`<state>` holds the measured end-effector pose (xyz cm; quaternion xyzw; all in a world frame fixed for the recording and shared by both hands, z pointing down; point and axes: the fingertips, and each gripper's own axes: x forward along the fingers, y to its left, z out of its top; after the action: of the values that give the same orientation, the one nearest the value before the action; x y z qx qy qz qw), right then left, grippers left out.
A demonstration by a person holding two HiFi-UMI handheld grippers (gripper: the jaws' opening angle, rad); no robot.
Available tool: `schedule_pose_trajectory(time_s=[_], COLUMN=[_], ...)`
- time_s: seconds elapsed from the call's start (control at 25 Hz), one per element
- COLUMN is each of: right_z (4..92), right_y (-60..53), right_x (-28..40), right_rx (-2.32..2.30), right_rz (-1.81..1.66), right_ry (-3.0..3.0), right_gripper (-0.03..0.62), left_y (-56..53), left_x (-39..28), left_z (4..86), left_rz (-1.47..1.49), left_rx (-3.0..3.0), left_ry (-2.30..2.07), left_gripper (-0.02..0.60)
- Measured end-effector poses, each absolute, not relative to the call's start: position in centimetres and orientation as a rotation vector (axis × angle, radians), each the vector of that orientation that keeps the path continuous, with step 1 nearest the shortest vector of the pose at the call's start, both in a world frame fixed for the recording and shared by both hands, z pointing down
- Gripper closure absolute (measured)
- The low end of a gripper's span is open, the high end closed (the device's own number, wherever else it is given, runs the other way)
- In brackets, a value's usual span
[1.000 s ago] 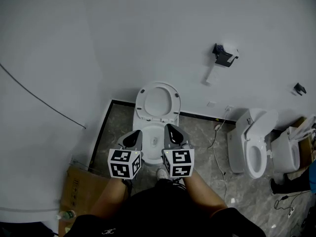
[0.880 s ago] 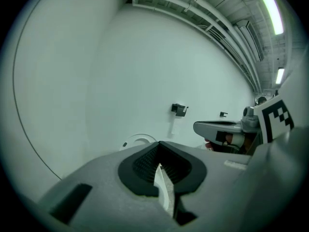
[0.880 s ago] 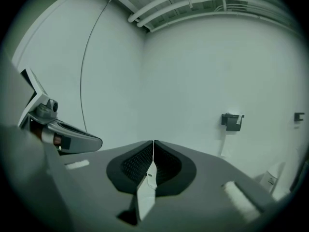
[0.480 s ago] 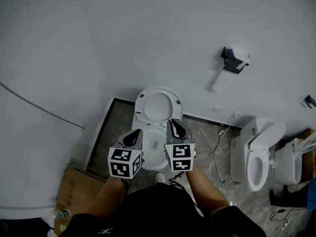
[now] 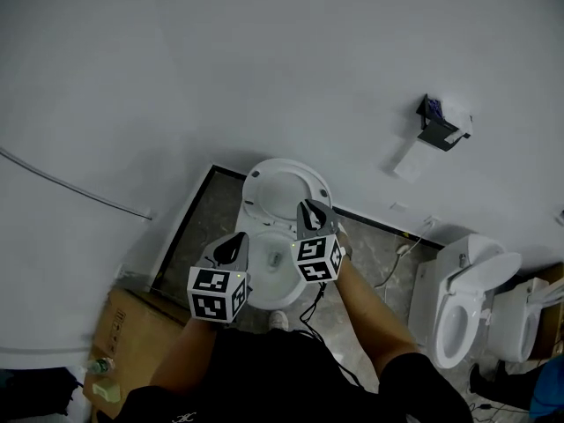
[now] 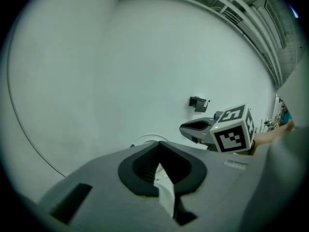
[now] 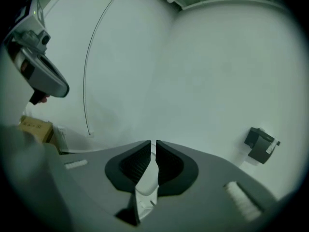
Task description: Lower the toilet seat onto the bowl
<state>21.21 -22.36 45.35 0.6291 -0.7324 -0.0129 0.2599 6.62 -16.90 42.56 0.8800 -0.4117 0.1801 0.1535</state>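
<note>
A white toilet stands against the wall in the head view, its seat (image 5: 287,165) raised upright above the open bowl (image 5: 263,282). My right gripper (image 5: 310,208) reaches forward over the bowl, close to the raised seat's lower right rim. Its jaws are opening, a narrow slit shows between the tips (image 7: 154,142), and nothing is pressed between them. My left gripper (image 5: 234,243) hangs back over the bowl's left rim. Its tips (image 6: 158,143) meet with nothing held. The right gripper (image 6: 199,127) also shows from the left gripper view.
A black toilet paper holder (image 5: 441,122) is mounted on the wall to the right. A second toilet (image 5: 463,300) with its seat up stands at the far right. A cardboard box (image 5: 122,331) lies on the floor at the left. A thin cable (image 5: 70,188) runs along the left wall.
My right gripper has moved forward toward the raised seat, ahead of the left one. The left gripper has stayed roughly in place. The head view has tilted, sliding the toilet lower in the frame.
</note>
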Motion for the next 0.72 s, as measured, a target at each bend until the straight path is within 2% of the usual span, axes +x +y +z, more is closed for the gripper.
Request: schedule_pose_trajectory(time_s=[0.72], right_z=[55.2], right_y=[-36.1], right_x=[25.1], right_rx=[1.366], right_rz=[-0.117], right_ry=[-1.704], right_gripper=[0.523], left_y=[-20.4], left_x=[2.9], left_z=[45.3], left_rz=[0.535], left_rx=[2.38], left_ry=[-1.295], left_gripper=[0.572])
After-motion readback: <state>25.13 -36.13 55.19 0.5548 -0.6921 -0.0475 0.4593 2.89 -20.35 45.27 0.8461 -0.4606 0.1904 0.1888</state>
